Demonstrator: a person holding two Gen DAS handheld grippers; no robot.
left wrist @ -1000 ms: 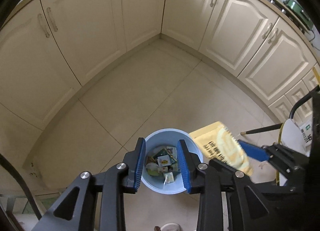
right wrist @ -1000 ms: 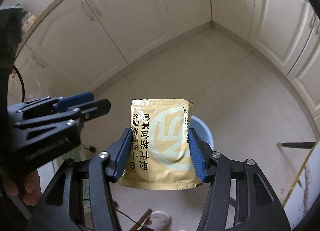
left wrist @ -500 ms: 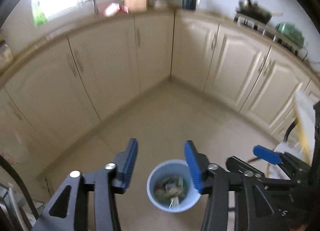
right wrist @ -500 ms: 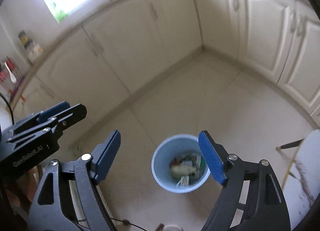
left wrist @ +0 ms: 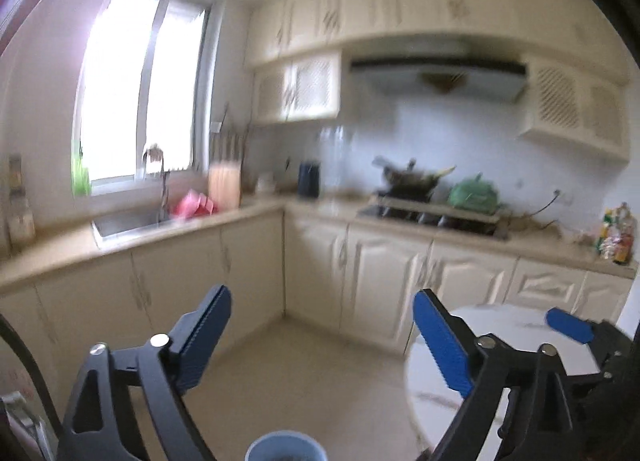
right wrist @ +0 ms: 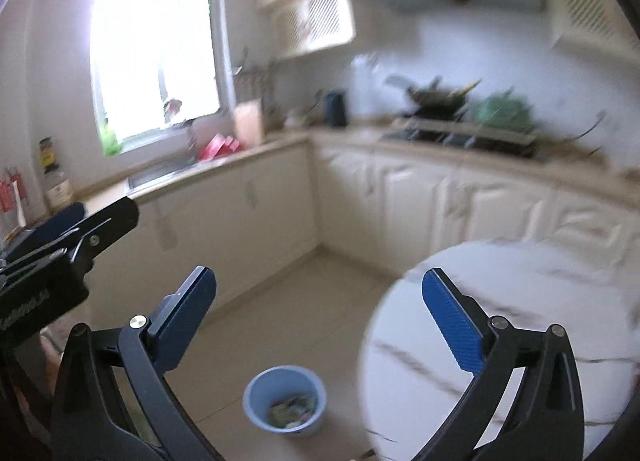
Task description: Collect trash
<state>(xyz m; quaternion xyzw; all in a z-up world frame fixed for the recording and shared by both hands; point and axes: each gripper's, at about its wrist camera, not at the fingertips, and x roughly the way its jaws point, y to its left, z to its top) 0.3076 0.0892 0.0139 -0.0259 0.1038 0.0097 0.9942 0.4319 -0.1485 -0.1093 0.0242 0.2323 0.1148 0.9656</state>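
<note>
Blue plastic is the material of the small bin [right wrist: 285,401], and it stands on the beige tiled floor [right wrist: 304,301]; all places here are given from this bin. Inside the bin lies a heap of crumpled trash [right wrist: 292,411], wrappers and papers, too blurred to name one by one. The right gripper [right wrist: 320,309] hangs above the bin with its two blue pads spread wide, and nothing is between them. The bin appears in the gap, low and a little toward the left finger. The left gripper [left wrist: 322,327] is also wide open and holds nothing; in its own view only the rim of the bin shows at the bottom edge, between its fingers. In the right wrist view this left gripper is seen to the left of the bin, higher up. To the right of the bin, just beside it, is a round white table [right wrist: 500,321] with dark marble veins. Beyond the bin, well apart, run the cream cabinets [right wrist: 420,197] in a corner. Above them, far behind the bin, are the sink [left wrist: 128,223] under the bright window [right wrist: 156,49] and a stove [left wrist: 436,213] with a dark pan.
</note>
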